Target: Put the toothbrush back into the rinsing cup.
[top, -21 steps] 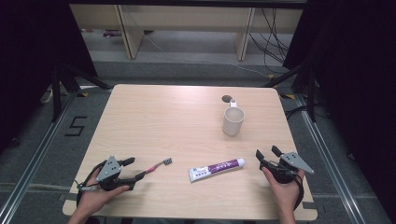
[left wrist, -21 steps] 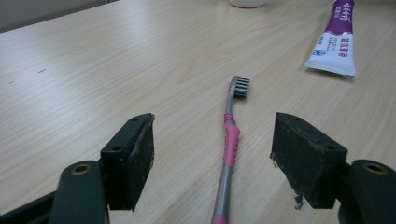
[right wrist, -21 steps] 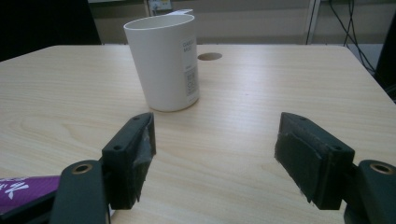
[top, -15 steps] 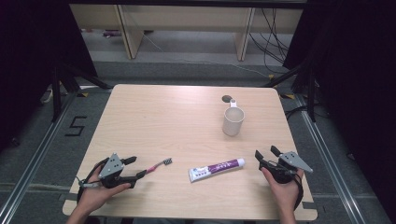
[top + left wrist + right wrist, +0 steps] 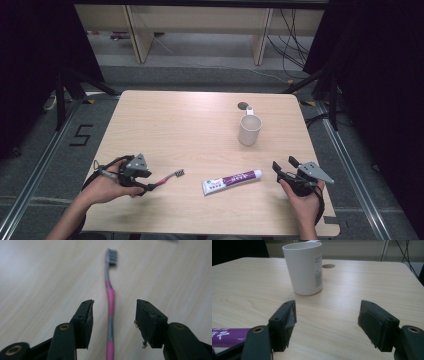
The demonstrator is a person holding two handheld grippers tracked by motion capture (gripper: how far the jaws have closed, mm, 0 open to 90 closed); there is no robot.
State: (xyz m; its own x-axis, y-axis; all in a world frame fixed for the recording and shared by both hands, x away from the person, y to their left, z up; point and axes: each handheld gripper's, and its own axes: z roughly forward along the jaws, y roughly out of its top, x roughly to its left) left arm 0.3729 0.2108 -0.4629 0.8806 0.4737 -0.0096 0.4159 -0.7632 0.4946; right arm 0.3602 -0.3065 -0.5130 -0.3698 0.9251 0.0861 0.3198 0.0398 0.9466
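Left gripper (image 5: 113, 315) jaws apart, the toothbrush (image 5: 110, 305) lying between them, unpinched. Right gripper (image 5: 327, 322) gapes; bare table (image 5: 175, 120) ahead to the cup (image 5: 304, 267), label unreadable.

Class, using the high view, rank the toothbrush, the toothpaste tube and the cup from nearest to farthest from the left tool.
Measured from the left tool:
1. Toothbrush: pink handle lying between its open jaws, head pointing right.
2. Toothpaste tube: middle of the table's near edge.
3. Cup: farther back and to the right.
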